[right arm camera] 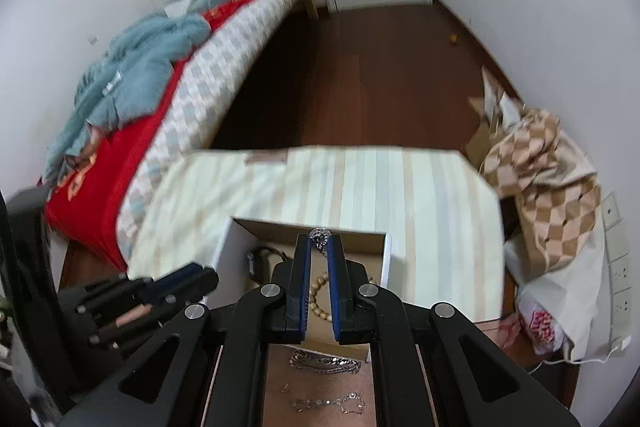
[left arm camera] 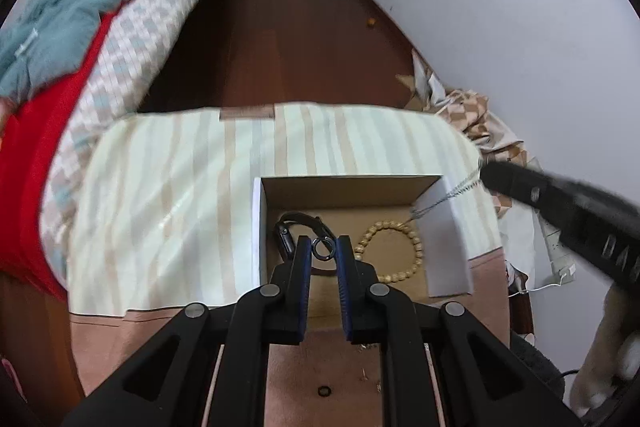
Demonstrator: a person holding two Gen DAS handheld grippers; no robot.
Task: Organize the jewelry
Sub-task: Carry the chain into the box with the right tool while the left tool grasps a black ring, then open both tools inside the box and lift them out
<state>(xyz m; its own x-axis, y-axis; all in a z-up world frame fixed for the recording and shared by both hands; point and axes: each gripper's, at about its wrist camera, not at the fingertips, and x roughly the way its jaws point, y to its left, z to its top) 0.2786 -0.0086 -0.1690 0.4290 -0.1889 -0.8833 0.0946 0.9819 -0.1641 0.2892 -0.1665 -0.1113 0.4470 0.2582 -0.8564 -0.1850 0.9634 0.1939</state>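
Observation:
An open cardboard box (left arm camera: 348, 193) stands on the striped table cloth; it also shows in the right wrist view (right arm camera: 360, 241). In it lie a black watch (left arm camera: 298, 227) and a wooden bead bracelet (left arm camera: 394, 251). My left gripper (left arm camera: 322, 251) is shut on a dark ring (left arm camera: 323, 249) above the box. My right gripper (right arm camera: 319, 239) is shut on a silver chain (right arm camera: 319, 238); in the left wrist view the chain (left arm camera: 444, 197) hangs from it over the box's right wall. Two more silver chains (right arm camera: 324, 363) lie on the table in front of the box.
A small dark ring (left arm camera: 324, 391) lies on the pink cloth near me. A bed with a red and checked cover (right arm camera: 192, 95) is to the left. A checked cloth and bags (right arm camera: 548, 195) pile up at the right by the wall.

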